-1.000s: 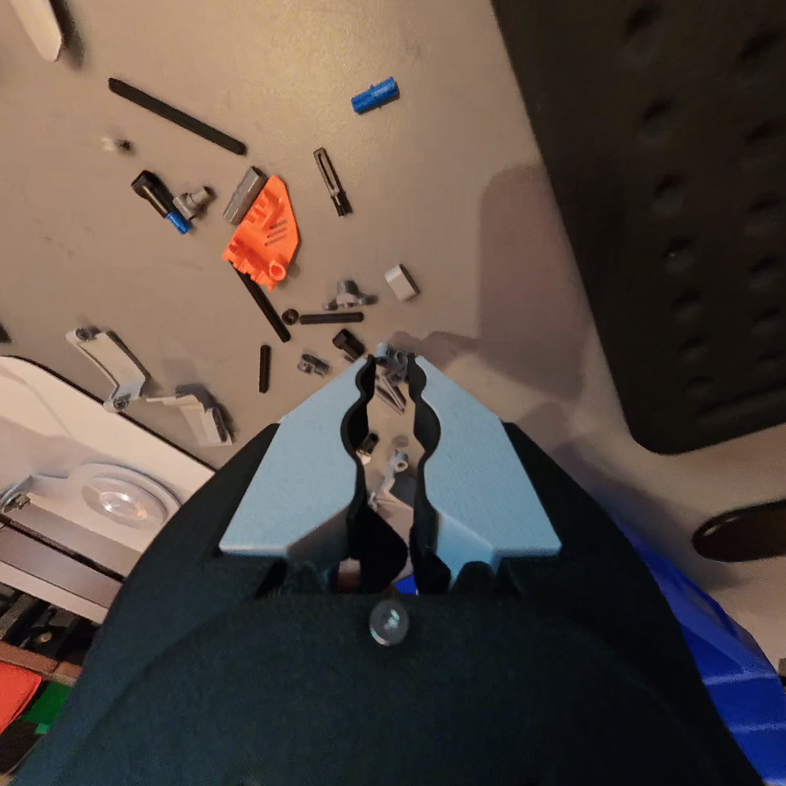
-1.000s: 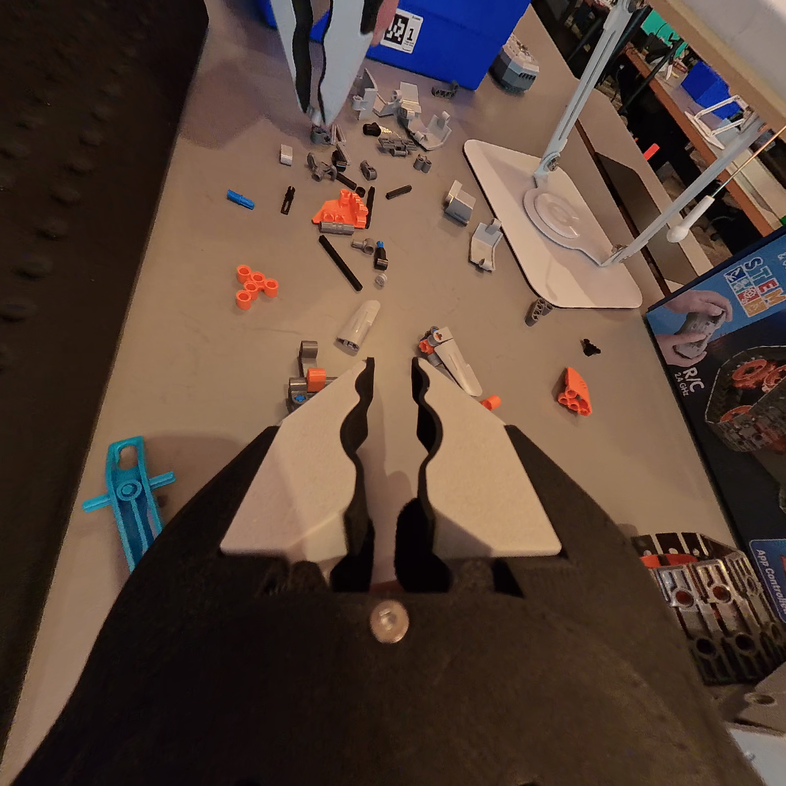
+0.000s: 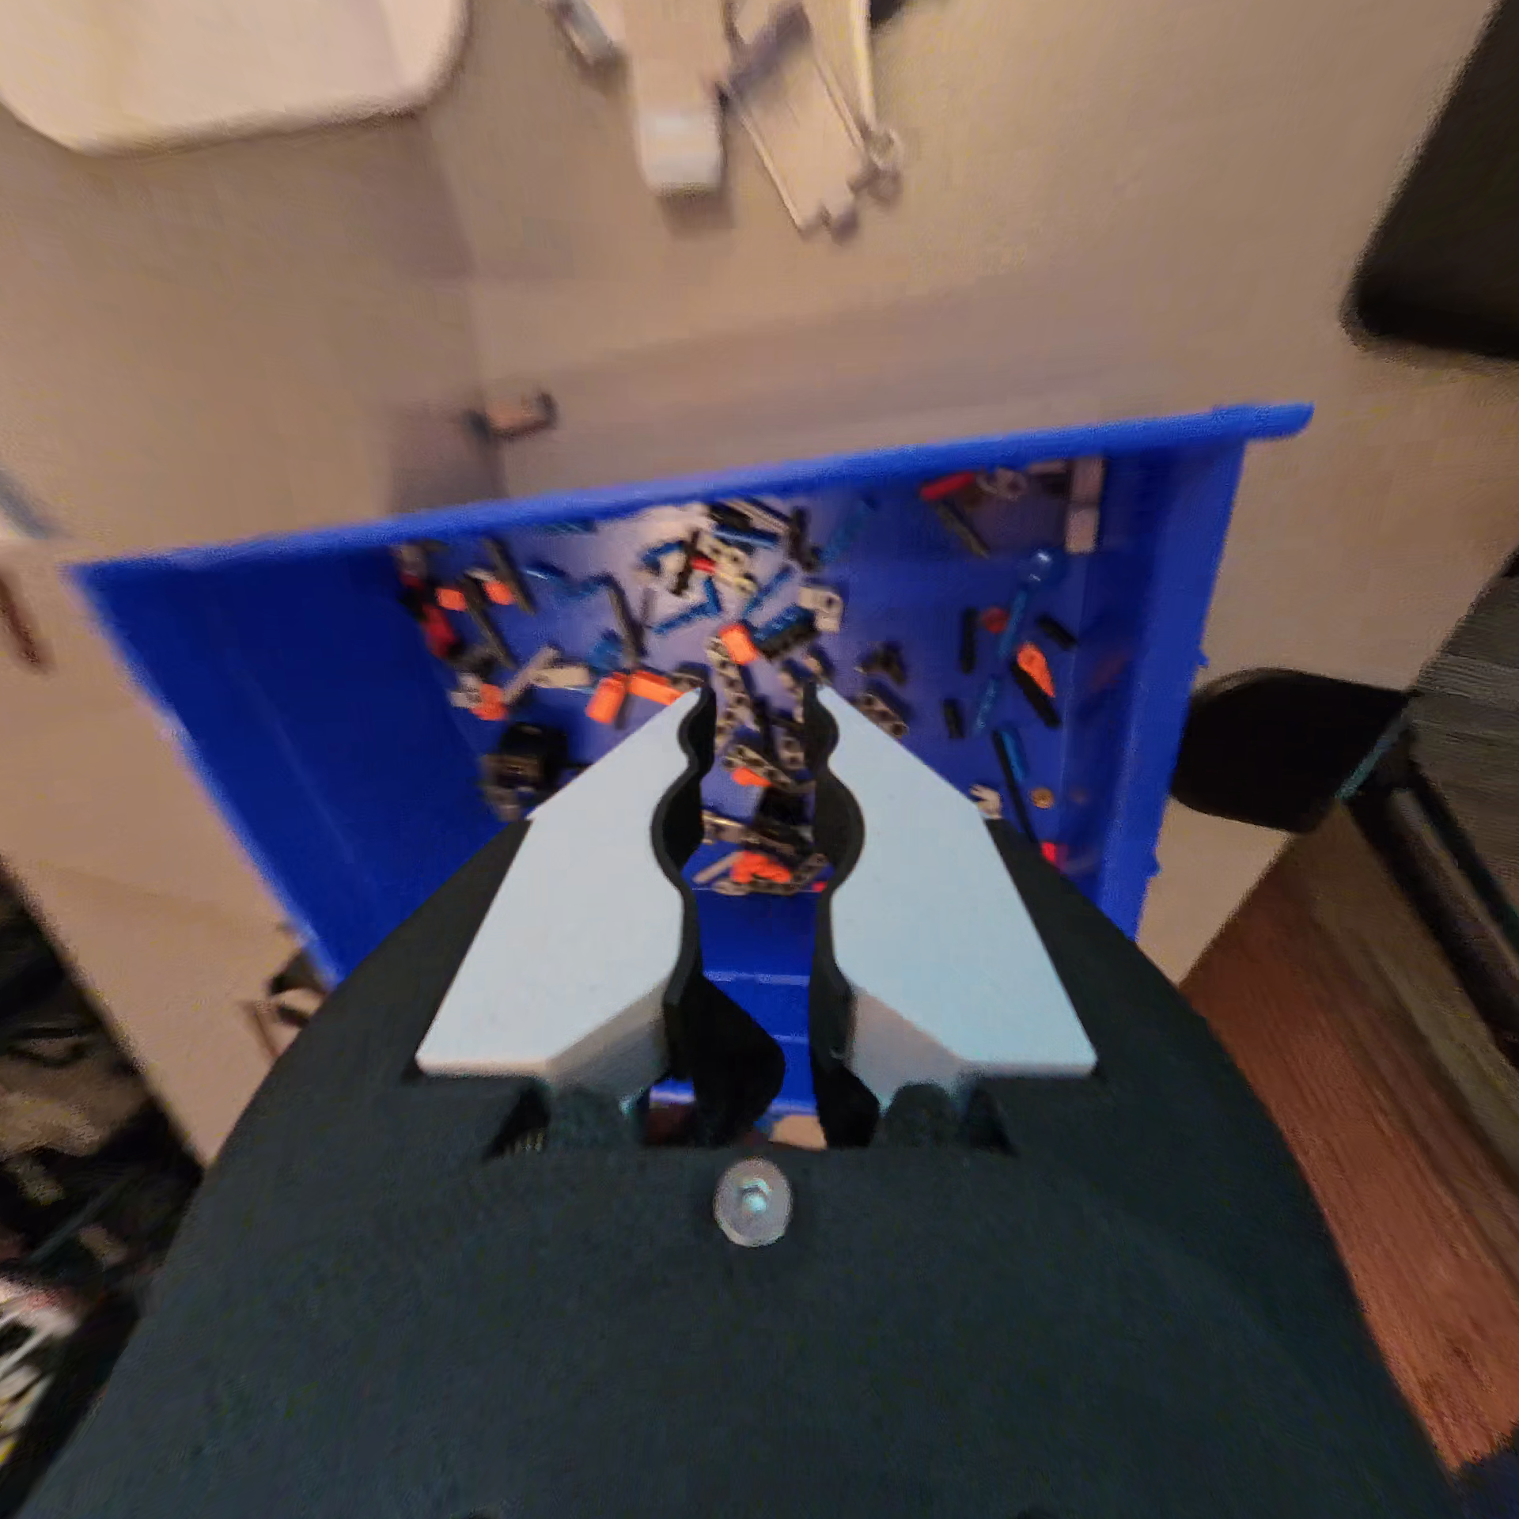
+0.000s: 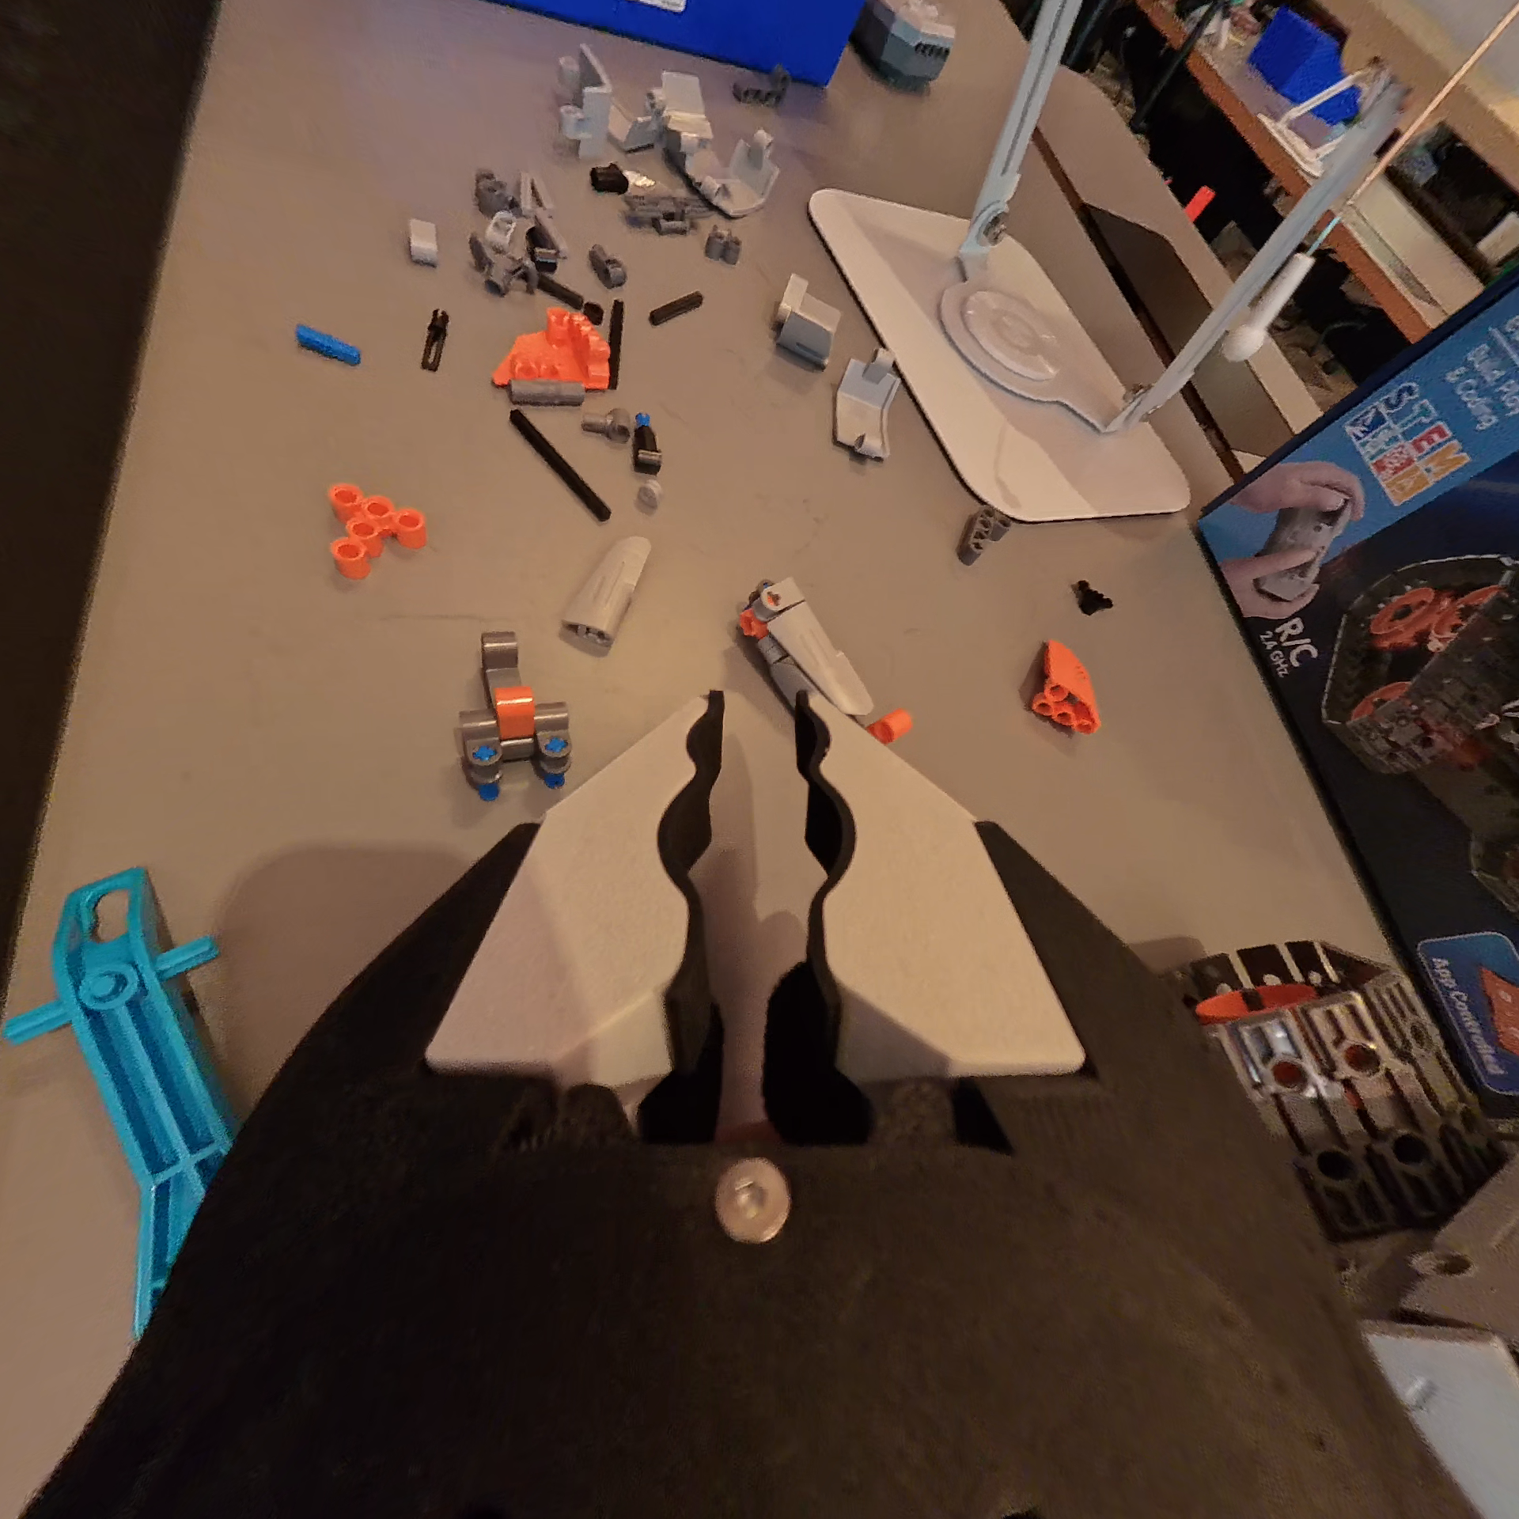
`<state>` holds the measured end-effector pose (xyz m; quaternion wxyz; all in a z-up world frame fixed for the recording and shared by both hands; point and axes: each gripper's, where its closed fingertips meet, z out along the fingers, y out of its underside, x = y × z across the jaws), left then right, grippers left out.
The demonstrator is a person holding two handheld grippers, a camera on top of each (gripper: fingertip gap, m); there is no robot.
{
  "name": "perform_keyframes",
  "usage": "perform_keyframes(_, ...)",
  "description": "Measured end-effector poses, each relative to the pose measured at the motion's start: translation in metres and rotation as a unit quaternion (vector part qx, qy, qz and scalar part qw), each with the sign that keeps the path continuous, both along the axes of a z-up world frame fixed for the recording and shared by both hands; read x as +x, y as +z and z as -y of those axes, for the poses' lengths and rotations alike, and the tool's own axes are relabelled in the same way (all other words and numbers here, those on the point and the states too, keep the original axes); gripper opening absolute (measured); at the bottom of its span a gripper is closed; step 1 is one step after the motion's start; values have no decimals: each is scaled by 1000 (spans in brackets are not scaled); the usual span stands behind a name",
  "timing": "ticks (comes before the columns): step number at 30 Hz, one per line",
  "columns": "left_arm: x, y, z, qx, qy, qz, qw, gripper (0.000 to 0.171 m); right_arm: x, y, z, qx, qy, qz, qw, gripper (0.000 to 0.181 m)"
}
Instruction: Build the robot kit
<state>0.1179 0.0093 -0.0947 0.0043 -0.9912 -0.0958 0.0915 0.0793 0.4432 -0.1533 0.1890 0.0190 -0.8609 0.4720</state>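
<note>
My left gripper [image 3: 754, 699] is open and empty, hovering over an open blue bin [image 3: 247, 699]. The bin holds many small black, grey, blue and orange building pieces [image 3: 740, 649]; the view is motion-blurred. My right gripper [image 4: 758, 699] has its jaws a narrow gap apart and holds nothing, low over the grey table [image 4: 247, 699]. Just beyond its tips lie a grey-and-white piece with an orange end [image 4: 801, 649] and a small orange pin [image 4: 892, 725]. A grey-and-orange assembly with blue pins [image 4: 514, 715] sits to its left.
Loose pieces are scattered over the table: a white cone [image 4: 608, 588], an orange wedge [image 4: 1064, 686], an orange T-piece [image 4: 374, 526], a teal frame [image 4: 123, 1036]. A white lamp base [image 4: 1011, 394], a printed box [image 4: 1397, 575] and a black block assembly [image 4: 1332, 1085] stand on the right. Left tips to right tips: about 45 cm.
My left gripper was shut on a small grey piece at the table; it has swung over the blue bin and opened, and the piece is no longer between its fingers. My right gripper moved slightly forward.
</note>
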Motion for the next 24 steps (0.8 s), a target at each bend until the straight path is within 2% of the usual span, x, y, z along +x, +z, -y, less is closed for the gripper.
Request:
perform_keyframes(3,22,-32,16,-1,11,71,997,20,-7,-2,-2,6,-17,-1,1000,15)
perform_keyframes(5,28,-48,28,-23,14,91,995,20,-10,-6,-4,8,-24,6,1000,15)
perform_keyframes(12,55,-84,17,4,-9,158,987,20,-19,-8,-7,10,-44,8,999,15)
perform_keyframes(19,63,-92,14,3,-14,165,986,16,-20,-12,-9,17,-47,9,999,15)
perform_keyframes(24,62,-94,11,3,-8,141,990,4,-19,-9,-10,14,-42,6,999,15)
